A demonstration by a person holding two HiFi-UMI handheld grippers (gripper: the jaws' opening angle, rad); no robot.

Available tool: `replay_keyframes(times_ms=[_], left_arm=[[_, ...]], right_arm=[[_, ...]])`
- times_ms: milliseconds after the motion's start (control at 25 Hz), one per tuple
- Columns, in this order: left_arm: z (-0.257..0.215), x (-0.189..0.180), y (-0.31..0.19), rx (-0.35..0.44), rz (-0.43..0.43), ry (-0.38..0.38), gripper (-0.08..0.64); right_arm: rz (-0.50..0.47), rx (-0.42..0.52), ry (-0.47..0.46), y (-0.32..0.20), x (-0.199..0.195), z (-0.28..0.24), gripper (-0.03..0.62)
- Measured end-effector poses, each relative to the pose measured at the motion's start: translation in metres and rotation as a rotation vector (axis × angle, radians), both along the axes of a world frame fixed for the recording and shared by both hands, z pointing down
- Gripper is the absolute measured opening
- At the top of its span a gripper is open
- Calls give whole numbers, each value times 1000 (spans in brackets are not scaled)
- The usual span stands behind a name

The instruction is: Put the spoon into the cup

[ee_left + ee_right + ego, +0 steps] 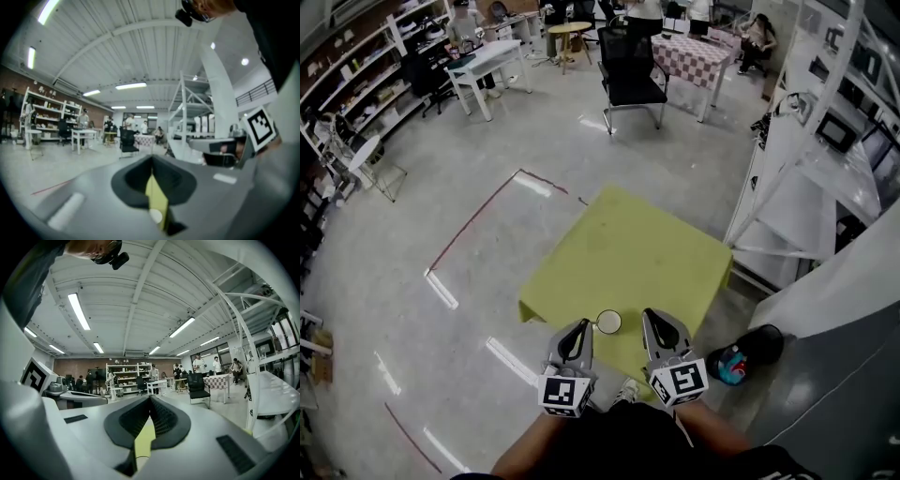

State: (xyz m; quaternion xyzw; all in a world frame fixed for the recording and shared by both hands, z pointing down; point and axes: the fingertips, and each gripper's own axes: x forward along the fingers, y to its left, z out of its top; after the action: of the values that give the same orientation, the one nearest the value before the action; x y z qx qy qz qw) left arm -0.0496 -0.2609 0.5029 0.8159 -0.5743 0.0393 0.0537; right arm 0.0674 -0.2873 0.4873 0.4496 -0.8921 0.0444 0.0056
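A square yellow-green tabletop [628, 253] stands on a shiny grey floor [441, 187]. A small round white cup [607, 322] sits on the tabletop, close to the near edge. The cup is right between the two claws.

The left claw [580, 329] is just beside the cup on one side. Its two jaws are pressed together at the tips and have nothing in them.

The right claw [651, 319] is just beside the cup on the other side. Its jaws are pressed together too, and they are empty.

Through the thin gap low down in each claw, only a strip of yellow-green shows.

Far behind the tabletop are a black office chair [633, 70] and a table with a red and white checked cloth [694, 56].
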Motion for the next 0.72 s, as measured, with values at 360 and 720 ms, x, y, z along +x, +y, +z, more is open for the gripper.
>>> replay_keyframes(times_ms=[360,720], left_arm=[[25,8,-18,-54,-5,11,12],[48,11,-31,-94,45,17,12]], right_arm=[[-11,-83,24,-10,-1,34,7],[24,-134,32,-10,-8,53,7]])
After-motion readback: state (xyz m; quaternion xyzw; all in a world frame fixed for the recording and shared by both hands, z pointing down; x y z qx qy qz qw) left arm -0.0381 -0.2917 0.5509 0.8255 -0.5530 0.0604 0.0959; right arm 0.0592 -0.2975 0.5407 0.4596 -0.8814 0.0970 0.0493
